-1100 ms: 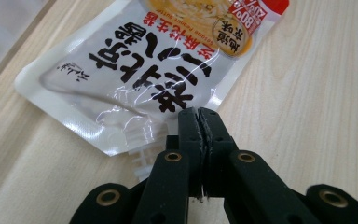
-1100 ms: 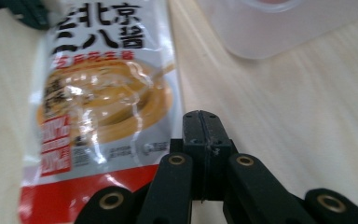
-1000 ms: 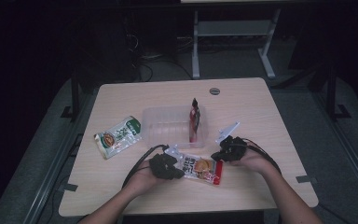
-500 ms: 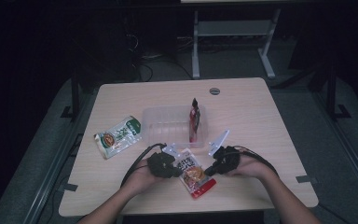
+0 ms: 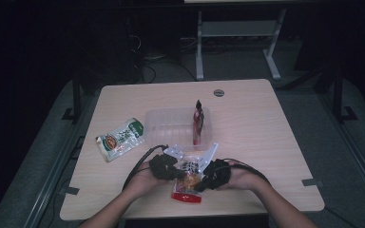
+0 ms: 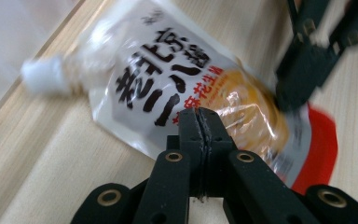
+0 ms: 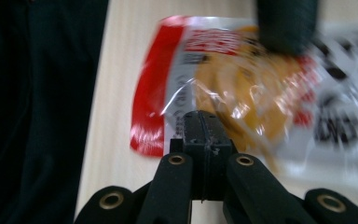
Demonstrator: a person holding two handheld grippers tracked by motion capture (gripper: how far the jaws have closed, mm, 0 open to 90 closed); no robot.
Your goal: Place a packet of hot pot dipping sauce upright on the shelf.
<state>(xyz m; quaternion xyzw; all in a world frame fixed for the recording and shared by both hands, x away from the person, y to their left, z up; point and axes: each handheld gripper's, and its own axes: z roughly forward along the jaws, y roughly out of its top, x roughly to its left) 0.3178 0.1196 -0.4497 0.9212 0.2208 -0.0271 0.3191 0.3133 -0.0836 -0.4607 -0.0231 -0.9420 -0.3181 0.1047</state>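
A snack packet (image 5: 187, 183), white with black characters, orange contents and a red end, lies flat near the table's front edge with its red end toward the person. My left gripper (image 5: 176, 167) is shut, and its tips (image 6: 201, 116) lie over the packet (image 6: 168, 79) near its edge. My right gripper (image 5: 209, 176) is shut too, with its tips (image 7: 203, 119) over the packet's (image 7: 242, 79) orange middle. The packet faces each camera flat and is not between either pair of jaws. From the left gripper view the right gripper (image 6: 286, 95) stands at the packet's far side.
A clear plastic tray (image 5: 171, 124) stands mid-table with a red packet (image 5: 198, 124) upright at its right end. A green and white packet (image 5: 121, 138) lies left of it. A round grommet (image 5: 218, 92) sits near the table's (image 5: 256, 118) back edge.
The packet has turned from lying crosswise to pointing its red end at the person. My right gripper has moved left and nearer with it. The left gripper has stayed put.
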